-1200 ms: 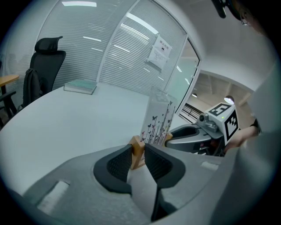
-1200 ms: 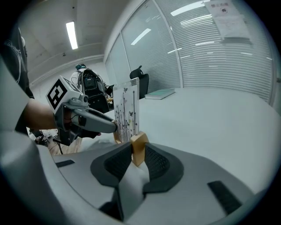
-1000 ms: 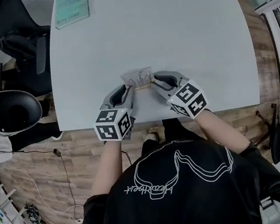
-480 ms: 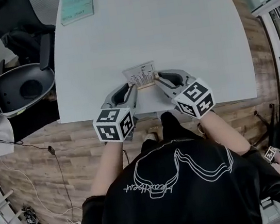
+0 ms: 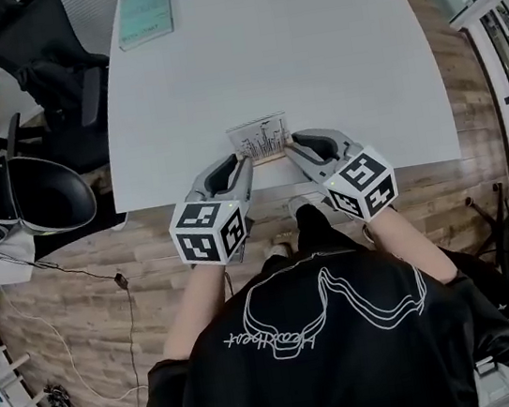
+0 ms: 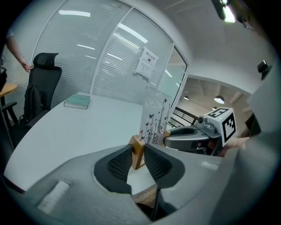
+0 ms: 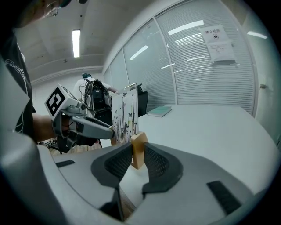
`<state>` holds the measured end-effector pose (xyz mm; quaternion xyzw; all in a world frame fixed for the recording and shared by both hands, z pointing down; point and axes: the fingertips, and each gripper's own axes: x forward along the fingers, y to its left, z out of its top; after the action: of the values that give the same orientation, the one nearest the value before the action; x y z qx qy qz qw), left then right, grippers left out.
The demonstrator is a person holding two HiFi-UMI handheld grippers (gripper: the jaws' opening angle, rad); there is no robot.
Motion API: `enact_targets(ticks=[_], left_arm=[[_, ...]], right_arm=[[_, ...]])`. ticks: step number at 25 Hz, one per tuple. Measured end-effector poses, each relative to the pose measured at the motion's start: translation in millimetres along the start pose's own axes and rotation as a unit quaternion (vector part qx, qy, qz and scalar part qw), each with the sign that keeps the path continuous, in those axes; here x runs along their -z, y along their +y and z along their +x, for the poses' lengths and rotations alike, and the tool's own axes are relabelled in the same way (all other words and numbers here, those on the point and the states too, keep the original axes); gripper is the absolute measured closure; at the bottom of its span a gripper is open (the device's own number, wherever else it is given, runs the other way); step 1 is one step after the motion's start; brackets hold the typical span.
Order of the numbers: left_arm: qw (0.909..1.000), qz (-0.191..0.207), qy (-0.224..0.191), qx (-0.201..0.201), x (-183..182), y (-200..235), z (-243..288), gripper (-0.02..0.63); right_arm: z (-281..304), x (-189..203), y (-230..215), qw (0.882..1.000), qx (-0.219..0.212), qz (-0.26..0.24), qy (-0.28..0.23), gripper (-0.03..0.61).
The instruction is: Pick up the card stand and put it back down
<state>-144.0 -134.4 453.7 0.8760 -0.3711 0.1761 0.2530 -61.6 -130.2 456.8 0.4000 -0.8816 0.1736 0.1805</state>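
Pale grey table (image 5: 306, 38) filled the upper part of the head view, with a teal book (image 5: 144, 14) at its far left corner and a black office chair (image 5: 39, 59) beside it. Above the table's near edge, the card stand (image 5: 260, 139), a clear upright panel printed with thin stems and butterflies and set in a wooden base (image 6: 138, 151), was held between two grippers. The left gripper (image 5: 241, 162) had its jaws partly closed on one end of the base, with the ribbed pads pressing the wood from both sides. The right gripper (image 5: 290, 148) clamped the other end the same way.

Compared with a second earlier, both grippers and the stand had risen together. The stand looked slightly larger in the head view, and in the gripper views its base appeared clear of the tabletop. The panel had stayed upright.

The pick-up half of the task seemed done. What remained was lowering the stand level onto the table and opening both claws.
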Motion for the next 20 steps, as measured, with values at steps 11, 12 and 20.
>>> enact_targets(ticks=[11, 12, 20], left_arm=[[0.9998, 0.021, 0.0, 0.0, 16.7, -36.1, -42.6, 0.522], [0.9998, 0.02, 0.001, 0.0, 17.8, -36.4, -44.1, 0.522], [0.9998, 0.017, 0.006, -0.002, 25.3, -35.1, -50.0, 0.522]], right_arm=[[-43.3, 12.2, 42.9, 1.0, 0.013, 0.001, -0.017, 0.486], [-43.7, 13.4, 44.6, 1.0, 0.013, 0.003, -0.016, 0.486], [-42.3, 18.6, 52.1, 1.0, 0.011, 0.006, -0.012, 0.488]])
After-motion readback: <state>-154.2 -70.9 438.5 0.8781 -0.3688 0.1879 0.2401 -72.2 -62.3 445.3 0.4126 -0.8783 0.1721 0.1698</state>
